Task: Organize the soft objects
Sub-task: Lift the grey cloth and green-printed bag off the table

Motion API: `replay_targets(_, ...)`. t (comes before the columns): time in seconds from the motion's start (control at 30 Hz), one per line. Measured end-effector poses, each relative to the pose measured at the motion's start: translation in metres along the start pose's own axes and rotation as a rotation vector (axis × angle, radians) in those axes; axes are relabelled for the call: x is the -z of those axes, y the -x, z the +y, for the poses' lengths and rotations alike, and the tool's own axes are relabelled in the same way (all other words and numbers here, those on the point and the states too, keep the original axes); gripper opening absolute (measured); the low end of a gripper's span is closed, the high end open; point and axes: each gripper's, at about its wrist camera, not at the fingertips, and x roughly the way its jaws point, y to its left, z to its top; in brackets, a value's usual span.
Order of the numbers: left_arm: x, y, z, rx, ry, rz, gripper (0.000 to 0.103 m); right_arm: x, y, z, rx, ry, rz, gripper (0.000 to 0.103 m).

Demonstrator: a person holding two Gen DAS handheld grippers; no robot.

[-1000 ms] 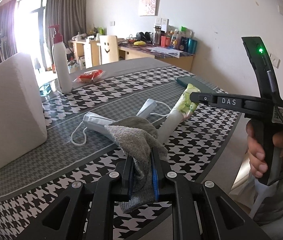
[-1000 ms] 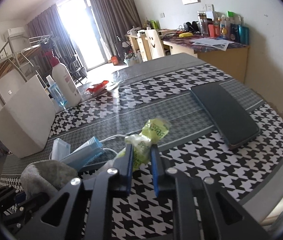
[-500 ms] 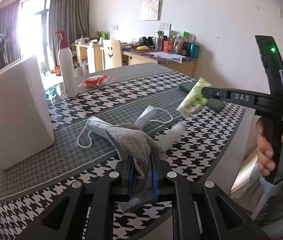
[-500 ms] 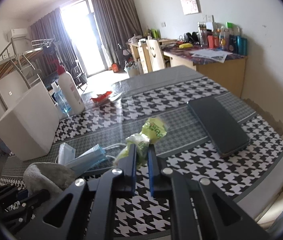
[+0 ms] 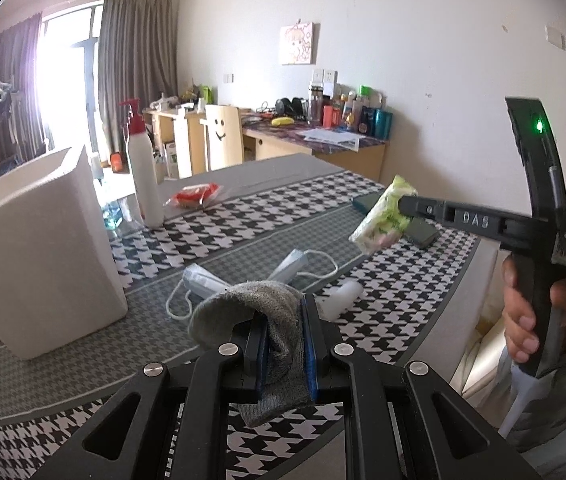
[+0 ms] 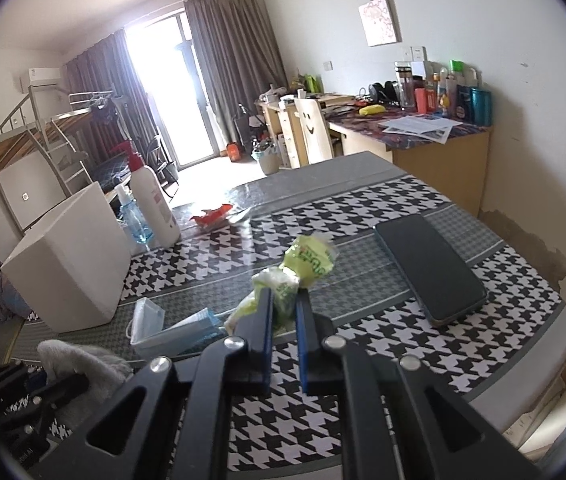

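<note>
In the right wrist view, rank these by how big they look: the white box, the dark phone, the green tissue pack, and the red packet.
Largest to smallest as they look:
1. white box
2. dark phone
3. green tissue pack, held up nearer the camera in the right gripper, so it may look bigger than it is
4. red packet, farthest back

The letters "DAS" stand in raised capitals on the black finger of the right gripper [image 5: 403,205], at the right of the left-wrist frame. Print on the green packet [image 6: 309,261] is unreadable.
</note>
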Motion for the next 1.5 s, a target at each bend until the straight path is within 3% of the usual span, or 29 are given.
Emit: replay_targets(1.5,-0.05,0.021,0.047,-0.138,0.019,-0.117,0.016,-0.032,0.003,0.06,-0.121,0.124,-0.076,0.013)
